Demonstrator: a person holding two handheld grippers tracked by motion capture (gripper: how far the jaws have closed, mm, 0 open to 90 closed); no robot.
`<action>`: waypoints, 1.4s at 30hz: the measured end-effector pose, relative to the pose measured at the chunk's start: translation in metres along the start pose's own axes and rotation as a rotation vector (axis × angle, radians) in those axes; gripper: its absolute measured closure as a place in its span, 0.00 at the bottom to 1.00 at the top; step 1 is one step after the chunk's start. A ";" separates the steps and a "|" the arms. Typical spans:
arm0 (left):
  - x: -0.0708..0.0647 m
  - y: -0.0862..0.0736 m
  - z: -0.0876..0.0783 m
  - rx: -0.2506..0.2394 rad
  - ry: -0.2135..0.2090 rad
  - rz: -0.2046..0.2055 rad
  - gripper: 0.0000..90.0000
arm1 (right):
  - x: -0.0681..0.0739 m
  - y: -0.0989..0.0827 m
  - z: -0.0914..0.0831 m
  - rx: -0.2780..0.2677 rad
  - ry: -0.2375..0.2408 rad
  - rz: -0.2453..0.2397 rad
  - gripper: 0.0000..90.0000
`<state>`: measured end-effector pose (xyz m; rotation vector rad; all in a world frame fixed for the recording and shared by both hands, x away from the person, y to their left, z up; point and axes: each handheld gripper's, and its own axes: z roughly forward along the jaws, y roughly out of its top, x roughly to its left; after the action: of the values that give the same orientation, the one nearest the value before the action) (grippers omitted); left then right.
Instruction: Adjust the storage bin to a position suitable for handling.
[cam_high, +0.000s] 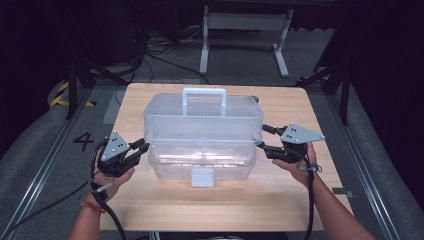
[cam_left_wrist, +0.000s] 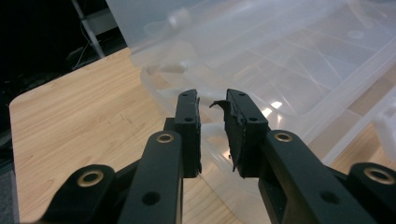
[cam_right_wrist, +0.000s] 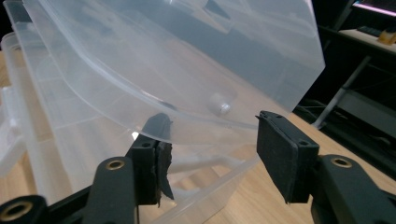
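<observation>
So there's this big see-through plastic storage box (cam_high: 202, 145) with a pale carry handle (cam_high: 204, 96) on its lid, sitting pretty much in the middle of a light wooden desk (cam_high: 210, 205). The upper part of the box (cam_high: 202, 117) looks lifted or tilted a bit off the lower tub, and there's a whitish latch (cam_high: 202, 177) on the front wall facing the person.

The left hand-held gripper (cam_high: 142, 146) is right up against the box's left end, down near where lid and tub meet. In the left gripper view its two black jaws stand close together with just a narrow slit between the pads, nothing caught in there as far as I can see, and the clear rim of the box sits just past the tips. One pad has a ragged bit peeling off.

The right hand-held gripper (cam_high: 264, 137) is at the box's right end. In the right gripper view the jaws are spread fairly wide, and the curved edge of the clear lid (cam_right_wrist: 187, 70) runs between them, overlapping the left jaw's tip. Can't tell whether either pad actually touches it.

Both forearms come in from the near edge of the desk.
</observation>
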<state>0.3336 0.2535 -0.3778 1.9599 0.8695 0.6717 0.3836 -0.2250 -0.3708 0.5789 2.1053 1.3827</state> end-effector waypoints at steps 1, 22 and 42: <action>0.000 -0.001 0.000 0.001 0.000 0.005 0.84 | -0.001 0.002 0.000 -0.006 -0.010 0.000 0.52; 0.005 -0.048 -0.006 0.176 0.013 -0.005 0.70 | -0.006 0.018 0.006 -0.116 -0.110 0.026 0.70; 0.001 -0.090 0.023 0.370 -0.041 -0.022 0.40 | -0.009 0.036 0.020 -0.179 -0.264 0.057 0.79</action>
<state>0.3232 0.2774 -0.4668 2.2782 1.0463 0.4805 0.4052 -0.2033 -0.3423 0.7106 1.7497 1.4224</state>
